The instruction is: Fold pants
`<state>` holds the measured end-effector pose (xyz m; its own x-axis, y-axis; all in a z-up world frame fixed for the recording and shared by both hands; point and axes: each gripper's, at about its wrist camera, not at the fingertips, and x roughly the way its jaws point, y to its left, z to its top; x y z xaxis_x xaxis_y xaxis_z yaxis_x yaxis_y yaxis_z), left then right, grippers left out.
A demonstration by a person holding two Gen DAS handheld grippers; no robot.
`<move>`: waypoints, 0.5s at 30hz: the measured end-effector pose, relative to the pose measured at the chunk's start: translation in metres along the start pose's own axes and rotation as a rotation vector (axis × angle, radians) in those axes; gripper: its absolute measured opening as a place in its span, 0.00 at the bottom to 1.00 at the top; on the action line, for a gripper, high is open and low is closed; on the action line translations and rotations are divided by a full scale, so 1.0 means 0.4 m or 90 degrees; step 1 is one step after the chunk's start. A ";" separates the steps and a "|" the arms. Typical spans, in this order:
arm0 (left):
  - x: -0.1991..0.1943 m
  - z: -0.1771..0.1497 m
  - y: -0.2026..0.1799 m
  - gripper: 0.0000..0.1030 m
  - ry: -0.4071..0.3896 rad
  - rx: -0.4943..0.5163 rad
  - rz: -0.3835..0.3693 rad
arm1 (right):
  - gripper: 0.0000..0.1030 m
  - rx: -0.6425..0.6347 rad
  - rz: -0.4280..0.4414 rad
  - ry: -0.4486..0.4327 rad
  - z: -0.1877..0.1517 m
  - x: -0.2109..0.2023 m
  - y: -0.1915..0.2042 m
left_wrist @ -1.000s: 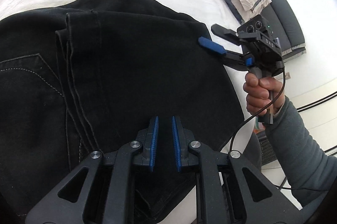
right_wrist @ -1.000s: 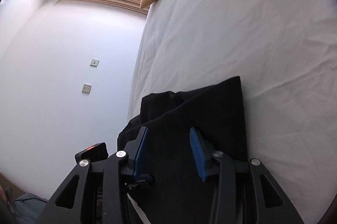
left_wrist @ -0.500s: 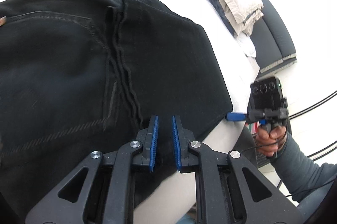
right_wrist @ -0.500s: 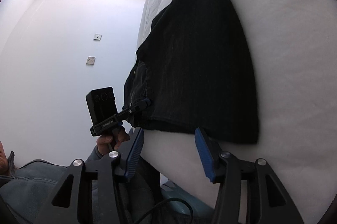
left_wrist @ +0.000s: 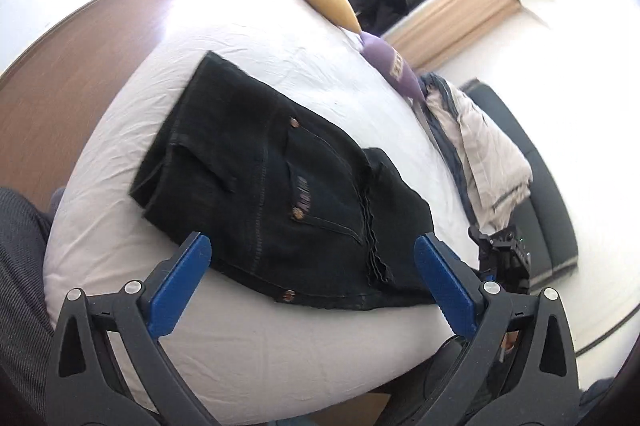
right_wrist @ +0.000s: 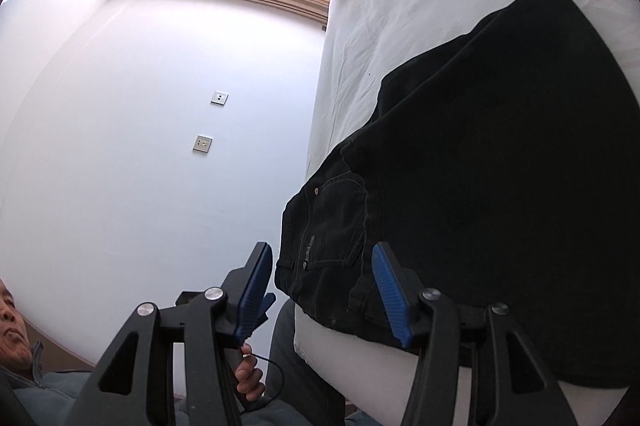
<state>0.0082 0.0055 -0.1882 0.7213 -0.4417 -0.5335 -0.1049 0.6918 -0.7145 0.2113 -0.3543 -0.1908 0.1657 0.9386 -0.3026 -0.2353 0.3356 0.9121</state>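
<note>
Both my grippers are off the cloth: left gripper (left_wrist: 312, 276) has just been opening, now spread wide with nothing between its jaws; right gripper (right_wrist: 322, 292) stands part open, empty too. Folded pants (left_wrist: 288, 194) lie along the bed's (left_wrist: 256, 354) near edge. One careless brush could drag the overhanging hem off and undo the fold.

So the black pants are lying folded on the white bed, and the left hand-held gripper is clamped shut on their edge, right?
Not quite. The black pants do lie folded on the white bed, but the left hand-held gripper is not clamped on them: its jaws have just been opening and now stand wide apart with nothing pinched between them, held back from the pants' near edge. The left wrist view shows this.
</note>
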 end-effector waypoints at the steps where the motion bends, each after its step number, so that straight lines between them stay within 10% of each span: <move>1: -0.005 0.002 0.024 1.00 -0.001 -0.026 0.003 | 0.55 0.003 0.007 0.002 0.009 0.021 0.003; 15: 0.064 0.041 0.277 0.99 -0.023 -0.251 -0.034 | 0.55 0.036 0.050 0.045 0.022 0.133 -0.036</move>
<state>0.0264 0.0802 -0.2736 0.7554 -0.4456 -0.4804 -0.3168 0.3934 -0.8631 0.2317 -0.3101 -0.2176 0.0806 0.9660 -0.2458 -0.1901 0.2570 0.9475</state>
